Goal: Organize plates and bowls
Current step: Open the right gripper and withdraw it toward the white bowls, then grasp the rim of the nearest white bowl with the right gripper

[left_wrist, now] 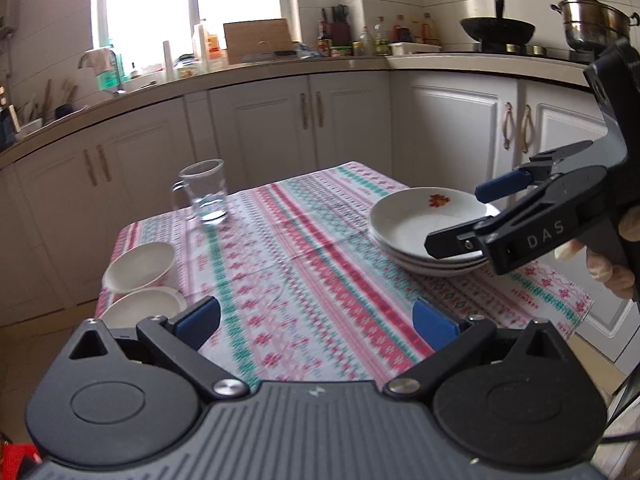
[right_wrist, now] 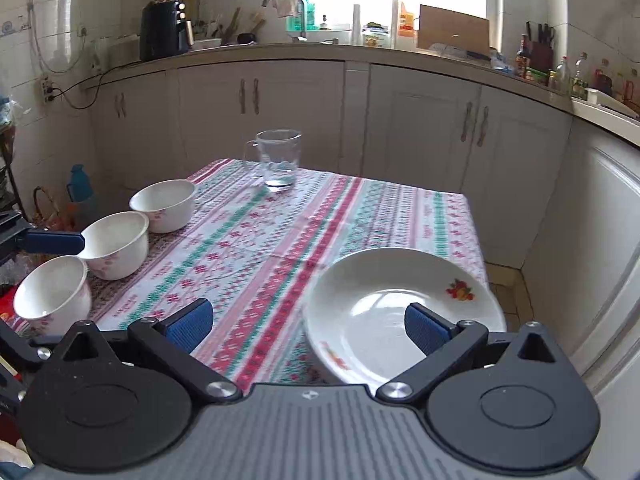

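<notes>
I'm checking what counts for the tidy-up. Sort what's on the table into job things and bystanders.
Job things:
stack of plates
far bowl
middle bowl
near bowl

Just lying about:
glass jug
patterned tablecloth

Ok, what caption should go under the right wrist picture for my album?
Open right gripper above a flowered tablecloth, beside stacked plates, three white bowls and a glass pitcher.

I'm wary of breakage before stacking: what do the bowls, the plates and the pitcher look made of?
Bowls: probably glazed ceramic, opaque white with pink flower prints. Plates: likely the same, glossy white with fruit decal and window glare. Pitcher: clear glass, possibly plastic; the tablecloth shows through.
</notes>
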The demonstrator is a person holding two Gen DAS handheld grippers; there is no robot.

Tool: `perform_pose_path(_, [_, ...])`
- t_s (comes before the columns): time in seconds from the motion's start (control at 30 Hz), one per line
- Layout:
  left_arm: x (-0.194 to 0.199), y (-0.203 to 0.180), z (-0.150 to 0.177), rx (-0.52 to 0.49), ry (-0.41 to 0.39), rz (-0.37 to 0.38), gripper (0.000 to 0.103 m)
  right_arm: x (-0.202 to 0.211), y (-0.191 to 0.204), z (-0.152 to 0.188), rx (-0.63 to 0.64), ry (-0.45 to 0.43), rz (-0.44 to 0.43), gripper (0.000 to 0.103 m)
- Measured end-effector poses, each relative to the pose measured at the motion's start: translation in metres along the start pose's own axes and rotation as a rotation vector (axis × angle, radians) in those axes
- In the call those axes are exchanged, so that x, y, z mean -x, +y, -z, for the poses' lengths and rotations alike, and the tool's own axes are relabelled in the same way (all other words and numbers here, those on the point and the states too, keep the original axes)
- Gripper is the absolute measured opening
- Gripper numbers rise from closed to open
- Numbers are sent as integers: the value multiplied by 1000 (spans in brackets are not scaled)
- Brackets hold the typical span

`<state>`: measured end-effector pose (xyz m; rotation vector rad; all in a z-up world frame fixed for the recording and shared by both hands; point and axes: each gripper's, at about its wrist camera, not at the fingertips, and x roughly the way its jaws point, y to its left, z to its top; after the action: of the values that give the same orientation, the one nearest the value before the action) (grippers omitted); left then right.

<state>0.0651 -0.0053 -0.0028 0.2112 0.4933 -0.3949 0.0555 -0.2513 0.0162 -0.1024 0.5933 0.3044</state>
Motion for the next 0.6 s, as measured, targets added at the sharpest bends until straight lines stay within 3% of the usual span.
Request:
perform_pose_path(0.43, [42,73,61,34,58,-123,102,-29,94,-12,133,40,-158,103])
perform_pose_path(0.6, [43,92,80,36,78,-123,102,-42,123,-20,179,53,-230,103])
